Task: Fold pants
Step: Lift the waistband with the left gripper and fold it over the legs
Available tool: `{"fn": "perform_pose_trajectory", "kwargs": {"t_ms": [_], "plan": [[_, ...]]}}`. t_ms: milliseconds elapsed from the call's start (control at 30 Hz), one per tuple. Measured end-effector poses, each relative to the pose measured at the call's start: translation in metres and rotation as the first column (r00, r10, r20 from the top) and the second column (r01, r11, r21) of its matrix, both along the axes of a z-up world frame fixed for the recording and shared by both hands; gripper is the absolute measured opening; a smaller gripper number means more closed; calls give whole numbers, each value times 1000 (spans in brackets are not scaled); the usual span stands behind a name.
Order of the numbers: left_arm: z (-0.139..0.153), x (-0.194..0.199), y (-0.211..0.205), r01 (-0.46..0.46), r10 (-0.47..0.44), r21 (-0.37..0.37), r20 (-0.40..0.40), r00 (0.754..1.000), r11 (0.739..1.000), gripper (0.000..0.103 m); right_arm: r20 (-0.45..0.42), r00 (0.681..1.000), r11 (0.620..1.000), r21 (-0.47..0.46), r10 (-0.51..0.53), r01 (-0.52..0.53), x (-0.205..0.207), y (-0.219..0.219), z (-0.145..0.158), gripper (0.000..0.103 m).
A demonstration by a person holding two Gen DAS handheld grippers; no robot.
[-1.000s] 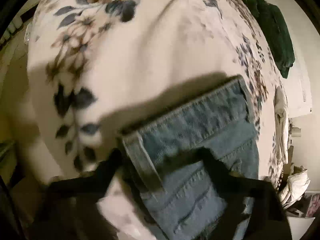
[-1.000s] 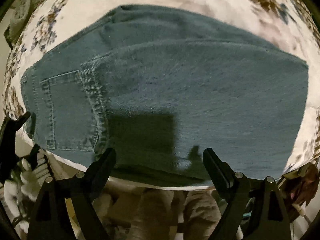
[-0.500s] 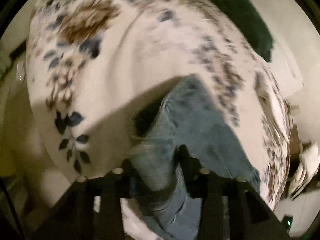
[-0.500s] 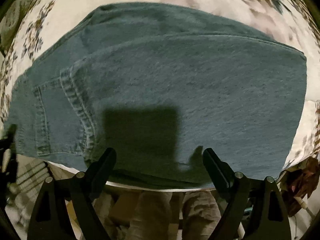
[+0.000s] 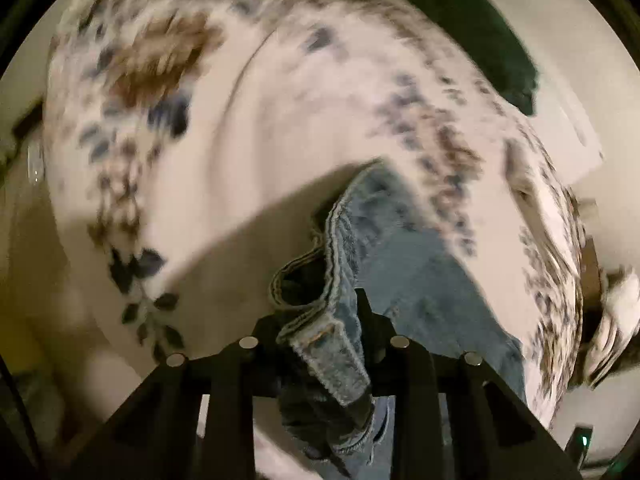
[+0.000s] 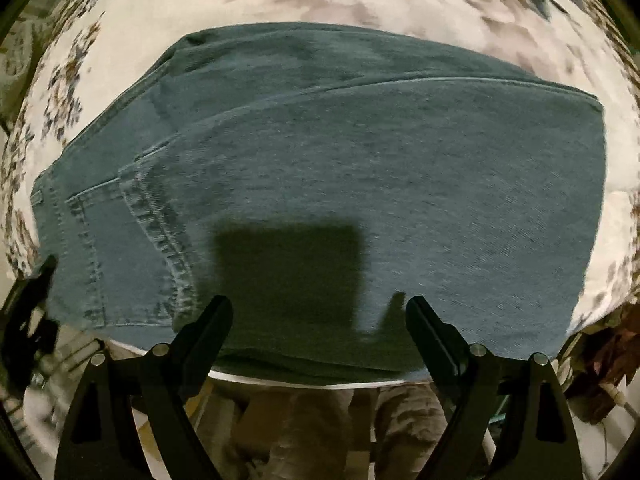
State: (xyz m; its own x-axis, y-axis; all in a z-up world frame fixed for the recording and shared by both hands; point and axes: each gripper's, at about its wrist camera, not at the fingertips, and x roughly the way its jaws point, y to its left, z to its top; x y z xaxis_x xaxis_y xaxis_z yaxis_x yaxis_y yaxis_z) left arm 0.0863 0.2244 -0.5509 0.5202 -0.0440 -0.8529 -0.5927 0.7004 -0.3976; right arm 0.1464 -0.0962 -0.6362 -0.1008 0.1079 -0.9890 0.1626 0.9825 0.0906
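Pinching the jeans [image 5: 340, 360], left gripper [image 5: 320, 332] is closed; right gripper [image 6: 320, 312] gapes wide.

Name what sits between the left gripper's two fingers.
A bunched denim edge of the jeans, pinched in the left gripper; the left wrist view shows it.

Left gripper [image 5: 320, 320]: fingers drawn close together, clamped on bunched edge of jeans [image 5: 420, 280] — denim fold pinched between the two black fingers, raised off surface below. View from it blurred, so exact contact spot hard to read.

Right gripper [image 6: 320, 316]: fingers spread wide apart, nothing between them — hanging just above near edge of jeans, tips not visibly touching cloth. Both fingers level, pointing forward across denim. Its square shadow falls on fabric right ahead of gap.
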Motion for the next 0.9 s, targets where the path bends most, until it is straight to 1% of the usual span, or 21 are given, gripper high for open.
{"fn": "perform_pose_trajectory", "kwargs": {"t_ms": [67, 100, 133, 200, 233, 300, 367, 467, 533, 567, 600, 633, 667, 700, 733, 767, 900], "plan": [[33, 0, -22, 54, -56, 56, 24, 998, 997, 23, 22, 1000, 1000, -30, 2, -2, -4, -4, 7, 90], [47, -2, -33, 81, -84, 68, 38, 996, 994, 22, 35, 999, 999, -48, 7, -5, -5, -8, 12, 90], [66, -3, -50, 120, -124, 91, 47, 991, 989, 22, 41, 999, 998, -61, 12, -9, -5, -9, 15, 90], [87, -1, -76, 187, -193, 121, 44, 980, 975, 21, 66, 997, 995, -97, 32, -26, -5, -16, 27, 90], [97, 1, -91, 226, -233, 119, 49, 971, 967, 21, 79, 996, 993, -110, 42, -33, -5, -19, 34, 90], [112, 5, -122, 301, -309, 143, 36, 951, 943, 21, 102, 993, 993, -112, 53, -41, -5, -29, 49, 90], [122, 12, -161, 380, -389, 153, 30, 921, 912, 20, 129, 990, 992, -119, 60, -44, -8, -42, 65, 90], [125, 23, -211, 471, -479, 145, 19, 878, 870, 20, 154, 988, 994, -108, 26, -9, -19, -68, 89, 90], [122, 31, -251, 540, -547, 146, 10, 837, 829, 20, 163, 986, 994, -106, -18, 35, -26, -97, 100, 90], [119, 34, -266, 563, -569, 139, 4, 822, 814, 20, 165, 986, 993, -106, -35, 53, -30, -115, 98, 90], [113, 38, -284, 593, -598, 131, -7, 802, 794, 20, 164, 985, 991, -110, -60, 79, -37, -134, 97, 90], [104, 43, -306, 627, -630, 127, -24, 776, 768, 20, 160, 984, 988, -114, -81, 100, -45, -151, 93, 90], [97, 47, -320, 648, -649, 118, -34, 760, 753, 20, 154, 983, 985, -119, -102, 121, -51, -166, 89, 90], [85, 51, -337, 673, -672, 104, -52, 739, 732, 20, 143, 981, 981, -126, -130, 148, -58, -188, 84, 90], [72, 54, -353, 692, -689, 97, -71, 722, 715, 20, 135, 979, 977, -129, -151, 168, -65, -203, 77, 90], [58, 58, -369, 715, -709, 91, -94, 699, 693, 20, 128, 978, 974, -131, -167, 184, -69, -216, 68, 90], [6, 68, -414, 779, -756, 85, -198, 624, 621, 20, 100, 970, 963, -132, -223, 235, -82, -265, 44, 90]]}}
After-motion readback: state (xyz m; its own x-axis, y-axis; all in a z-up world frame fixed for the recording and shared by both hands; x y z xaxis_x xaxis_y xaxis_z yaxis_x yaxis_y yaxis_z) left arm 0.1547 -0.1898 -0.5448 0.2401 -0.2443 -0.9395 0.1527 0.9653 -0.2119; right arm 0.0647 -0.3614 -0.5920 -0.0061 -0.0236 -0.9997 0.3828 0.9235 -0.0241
